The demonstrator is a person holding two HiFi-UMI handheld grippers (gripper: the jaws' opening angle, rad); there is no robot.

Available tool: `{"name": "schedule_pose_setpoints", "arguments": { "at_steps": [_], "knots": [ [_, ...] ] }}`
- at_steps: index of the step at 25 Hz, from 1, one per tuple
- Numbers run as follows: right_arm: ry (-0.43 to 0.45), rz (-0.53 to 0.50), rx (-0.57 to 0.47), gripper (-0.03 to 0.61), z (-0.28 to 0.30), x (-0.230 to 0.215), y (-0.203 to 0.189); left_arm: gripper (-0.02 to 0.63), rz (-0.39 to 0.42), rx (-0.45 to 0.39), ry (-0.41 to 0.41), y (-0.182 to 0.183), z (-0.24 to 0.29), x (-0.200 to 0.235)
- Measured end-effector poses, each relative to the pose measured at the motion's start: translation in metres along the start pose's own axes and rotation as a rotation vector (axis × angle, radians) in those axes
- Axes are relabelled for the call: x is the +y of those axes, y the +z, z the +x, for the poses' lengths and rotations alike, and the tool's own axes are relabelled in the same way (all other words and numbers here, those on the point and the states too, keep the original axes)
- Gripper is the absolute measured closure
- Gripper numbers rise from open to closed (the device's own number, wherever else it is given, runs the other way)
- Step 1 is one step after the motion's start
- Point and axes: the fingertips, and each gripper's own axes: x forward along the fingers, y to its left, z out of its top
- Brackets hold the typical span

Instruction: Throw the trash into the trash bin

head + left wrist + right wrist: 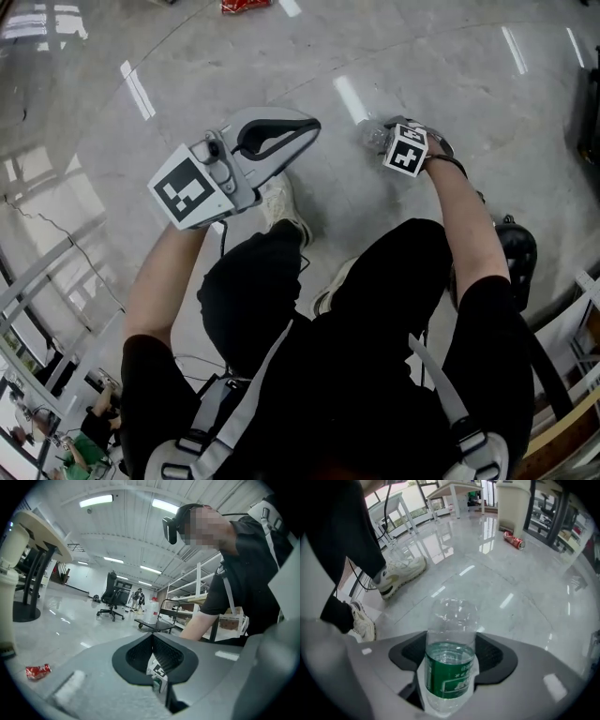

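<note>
**On the floor by the shoe: bottle in the claw, bin far off**

Down beside the person's white shoe (401,576), the right claw (451,644) stands spread wide. Its pads sit against both sides of the plastic bottle (450,677), and the bottle's clear end pokes out beyond them. The risk as I read it: this is thin, round plastic, so a loose pinch could let it slide out on the lift, and a hard squeeze could buckle it. The left claw (152,637) is closed tip to tip, empty. The trash bin (513,501) stands well apart across the glossy floor (525,602), with a red can (514,540) lying near it. The floor between is open, with white tables (393,508) off to one side.
</note>
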Motion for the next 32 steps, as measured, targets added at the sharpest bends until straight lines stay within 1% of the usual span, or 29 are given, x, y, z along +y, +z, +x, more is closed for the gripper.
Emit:
{"name": "schedule_pose_setpoints", "arguments": {
  "at_steps": [2, 3, 5, 8, 11, 14, 16, 18, 19, 21, 23, 27, 29, 32],
  "knots": [
    [-0.034, 0.007, -0.043, 0.265, -0.040, 0.003, 0.015, 0.612, 0.019, 0.035, -0.011, 0.025, -0.007, -0.003],
    [-0.052, 0.004, -0.059, 0.265, -0.062, 0.005, 0.022, 0.612, 0.023, 0.039, -0.003, 0.042, -0.011, -0.003],
    [-0.074, 0.006, -0.079, 0.265, -0.107, 0.010, 0.038, 0.612, 0.016, 0.011, 0.028, 0.083, -0.020, -0.002],
    [-0.079, 0.022, -0.104, 0.265, -0.179, 0.023, 0.067, 0.612, 0.006, -0.036, 0.056, 0.152, -0.030, -0.008],
    [-0.080, 0.022, -0.137, 0.265, -0.255, 0.037, 0.096, 0.612, 0.018, -0.035, 0.041, 0.215, -0.033, -0.023],
    [-0.110, 0.033, -0.201, 0.264, -0.331, 0.051, 0.127, 0.613, 0.032, 0.006, 0.018, 0.268, -0.042, -0.039],
    [-0.138, 0.040, -0.276, 0.264, -0.384, 0.064, 0.149, 0.612, 0.070, 0.047, 0.017, 0.300, -0.052, -0.054],
    [-0.175, 0.057, -0.366, 0.264, -0.441, 0.081, 0.166, 0.612, 0.102, 0.059, 0.037, 0.335, -0.059, -0.071],
    [-0.198, 0.076, -0.418, 0.264, -0.470, 0.089, 0.173, 0.612, 0.099, 0.048, 0.055, 0.353, -0.063, -0.079],
    [-0.255, 0.135, -0.533, 0.264, -0.529, 0.101, 0.187, 0.612, 0.053, -0.007, 0.093, 0.389, -0.069, -0.090],
    [-0.324, 0.190, -0.644, 0.264, -0.586, 0.114, 0.196, 0.612, 0.014, -0.056, 0.112, 0.418, -0.072, -0.103],
    [-0.469, 0.248, -0.833, 0.264, -0.688, 0.159, 0.201, 0.612, -0.044, -0.079, 0.129, 0.464, -0.073, -0.143],
    [-0.550, 0.303, -0.933, 0.264, -0.736, 0.175, 0.196, 0.613, -0.040, -0.121, 0.153, 0.490, -0.069, -0.154],
    [-0.642, 0.395, -1.091, 0.264, -0.801, 0.198, 0.172, 0.614, -0.028, -0.190, 0.179, 0.520, -0.060, -0.172]
  ]
}}
